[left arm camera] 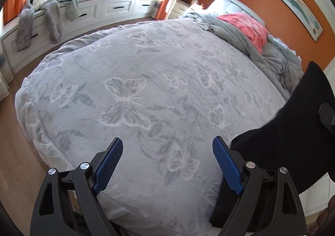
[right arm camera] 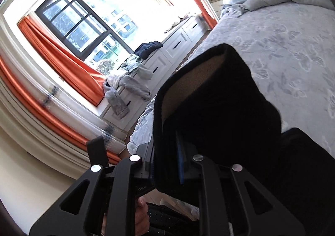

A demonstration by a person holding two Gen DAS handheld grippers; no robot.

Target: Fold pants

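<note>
Black pants (right arm camera: 219, 98) with a tan lining hang from my right gripper (right arm camera: 167, 160), which is shut on their waistband and holds them above the bed's near edge. The cloth hides the fingertips; one blue pad (right arm camera: 179, 162) shows as a thin edge. In the left wrist view the same pants (left arm camera: 293, 131) hang at the right, beside my left gripper (left arm camera: 167, 148). The left gripper is open and empty, its blue pads (left arm camera: 107, 164) wide apart over the grey butterfly bedspread (left arm camera: 146, 89).
A grey duvet (left arm camera: 240, 33) and a pink blanket (left arm camera: 249, 26) lie bunched at the head of the bed. A white window bench with drawers (left arm camera: 100, 10) carries several loose clothes (left arm camera: 48, 5). Orange curtains (right arm camera: 62, 62) frame the window. Wood floor (left arm camera: 12, 152) lies left of the bed.
</note>
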